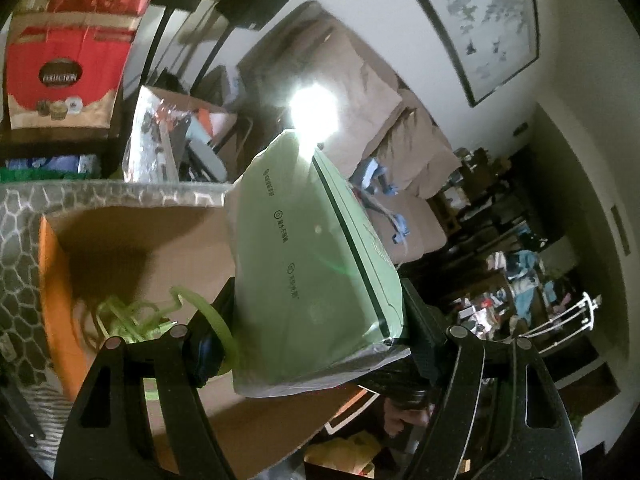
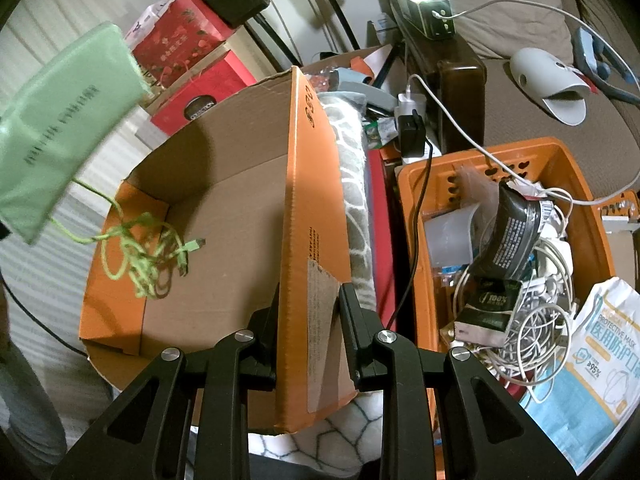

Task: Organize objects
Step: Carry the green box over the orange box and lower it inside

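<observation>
1. Pale green flat plastic-wrapped pack (image 1: 316, 264) sits pinched between the wide-set fingers of the left gripper (image 1: 320, 320), hanging above the open orange-and-brown cardboard box (image 2: 224, 184); in the right wrist view it shows at ten o'clock of the box
2. Tangled lime green cable (image 2: 140, 252) already lies on the box floor at about nine o'clock, one strand caught up against the pack, so at least one item looks sorted
3. Right gripper (image 2: 308, 312) has its fingers pressed onto the box's upright orange flap (image 2: 308, 208), steadying it
4. Orange plastic basket (image 2: 576, 216) at three o'clock holds white cords, a dark pouch and a mask packet nearby, so I judge much sorting remains
</observation>
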A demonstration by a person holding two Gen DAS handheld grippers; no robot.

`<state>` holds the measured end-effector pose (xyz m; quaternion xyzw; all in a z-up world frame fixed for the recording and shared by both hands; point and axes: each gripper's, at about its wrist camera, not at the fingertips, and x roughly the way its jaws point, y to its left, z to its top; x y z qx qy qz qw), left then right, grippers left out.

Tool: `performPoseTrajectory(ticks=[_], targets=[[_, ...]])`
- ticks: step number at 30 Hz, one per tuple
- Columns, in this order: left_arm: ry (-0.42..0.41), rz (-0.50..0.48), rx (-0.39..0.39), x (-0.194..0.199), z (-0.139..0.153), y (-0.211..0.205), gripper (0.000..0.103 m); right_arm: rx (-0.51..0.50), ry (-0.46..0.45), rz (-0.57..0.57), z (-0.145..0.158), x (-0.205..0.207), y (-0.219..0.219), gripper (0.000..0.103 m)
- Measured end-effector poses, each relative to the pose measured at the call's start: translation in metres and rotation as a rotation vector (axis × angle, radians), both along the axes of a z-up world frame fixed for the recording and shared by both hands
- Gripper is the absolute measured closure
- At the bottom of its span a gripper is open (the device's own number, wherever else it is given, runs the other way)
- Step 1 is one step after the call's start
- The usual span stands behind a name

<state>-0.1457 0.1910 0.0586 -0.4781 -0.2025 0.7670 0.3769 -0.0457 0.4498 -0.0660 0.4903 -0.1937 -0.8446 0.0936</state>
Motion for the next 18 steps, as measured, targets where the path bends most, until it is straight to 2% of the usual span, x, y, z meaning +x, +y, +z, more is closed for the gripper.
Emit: performPoseTrajectory(ticks=[5,12,18], targets=[[-0.061,0.042,-0.001,-0.007,-0.033,0.005,0.030,-0.002,-0.001,-0.002,0.001,0.000,0.000,0.079],[-0.158,0.104,-0.044,-0.018,-0.078,0.014,0.030,-0.001,-0.001,-0.002,0.001,0.000,0.001,0.079],[-0.241,0.136,-0.053,-0.025,-0.104,0.022,0.030,-0.002,-0.002,-0.002,0.001,0.001,0.000,0.079]])
